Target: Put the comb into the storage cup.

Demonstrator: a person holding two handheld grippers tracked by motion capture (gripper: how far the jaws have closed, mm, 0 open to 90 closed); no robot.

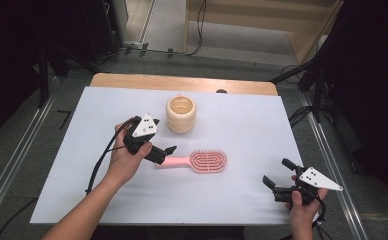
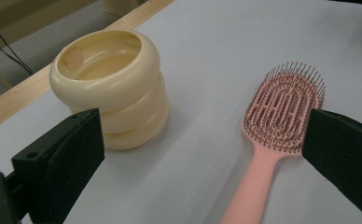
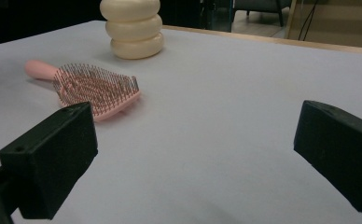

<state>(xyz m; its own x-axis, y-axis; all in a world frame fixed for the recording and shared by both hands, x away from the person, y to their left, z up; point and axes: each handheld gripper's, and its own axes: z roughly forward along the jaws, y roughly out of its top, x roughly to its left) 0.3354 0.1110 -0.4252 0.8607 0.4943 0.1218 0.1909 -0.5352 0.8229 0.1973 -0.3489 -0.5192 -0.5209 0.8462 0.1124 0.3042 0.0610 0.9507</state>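
My left tool hangs open over the pink hairbrush handle, lined up to grab; my right tool waits open, well apart

A pale pink plastic hairbrush is seen with darker, reddish-brown bristles set in oval rows on its vented head. A cream-yellow ribbed cup of three stacked rings is shown in one even tone, slightly deeper inside. The white table cover is plain and unpatterned, and a light wooden edge is exposed at its far side. The black left gripper and the black right gripper are each topped by a pale grey plate with dark dots.
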